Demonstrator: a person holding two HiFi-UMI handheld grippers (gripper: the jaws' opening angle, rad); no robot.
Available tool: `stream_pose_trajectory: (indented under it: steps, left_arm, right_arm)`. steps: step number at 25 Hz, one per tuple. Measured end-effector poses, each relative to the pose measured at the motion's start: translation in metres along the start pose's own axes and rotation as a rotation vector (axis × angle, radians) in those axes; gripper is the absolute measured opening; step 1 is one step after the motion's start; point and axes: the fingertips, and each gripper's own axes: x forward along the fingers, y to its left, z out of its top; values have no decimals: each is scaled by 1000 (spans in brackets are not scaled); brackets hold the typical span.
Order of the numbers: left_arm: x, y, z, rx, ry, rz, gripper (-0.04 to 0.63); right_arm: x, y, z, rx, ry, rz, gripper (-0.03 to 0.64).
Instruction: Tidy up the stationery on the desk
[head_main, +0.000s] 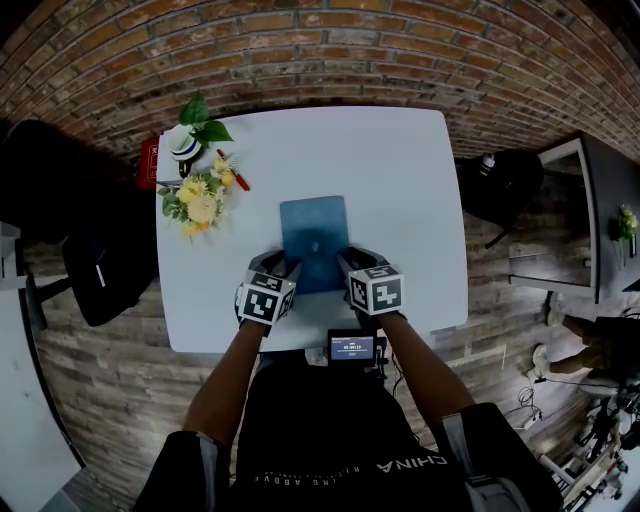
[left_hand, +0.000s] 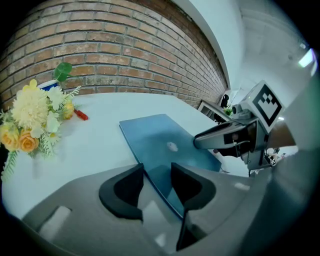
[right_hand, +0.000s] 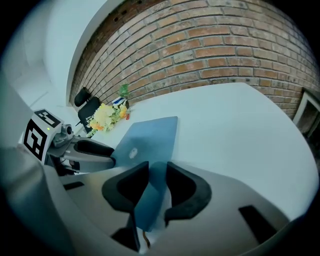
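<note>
The jaws of the left gripper (left_hand: 157, 170) stand wide apart in the left gripper view, and the near left corner of the blue notebook (left_hand: 160, 140) reaches in between them. Its edge runs slantwise across the gap. The left pad stays clear of it, with a strip of white tabletop (left_hand: 100, 145) showing beside that pad. The notebook lies flat and closed, with a small pale mark at its middle. At its right edge the right gripper (left_hand: 200, 141) comes in. Far left on the tabletop stands a bunch of yellow and white flowers (left_hand: 30, 117), with a small red thing (left_hand: 81, 115) just beside it. A brick wall (left_hand: 125, 50) rises beyond.

In the right gripper view, the right gripper's jaws are drawn in on the notebook's near right corner. The blue sheet fills the narrow gap, with a pad against each side. The left gripper shows at the notebook's left edge, and the flowers lie far left beyond it.

The head view shows the notebook at the middle of the tabletop, a little toward the near edge. One gripper sits at each near corner, on bare forearms. The flowers sit at the far left. A small lit screen (head_main: 352, 347) stands at the near edge, between the arms.
</note>
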Motion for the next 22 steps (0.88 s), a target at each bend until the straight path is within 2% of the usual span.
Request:
stream_pose_trajectory:
  steps: [4, 9, 22]
  left_arm:
    - [0, 0, 0, -1, -3, 0, 181]
    - [-1, 0, 0, -6, -1, -2, 178]
    - [-6, 5, -3, -43, -15, -1, 178]
  right_arm:
    - [-6, 1, 4, -1, -20, 9, 97]
    - [-18, 6, 13, -3, -51, 61, 71]
    - [-52, 55, 41, -123, -123, 196, 49]
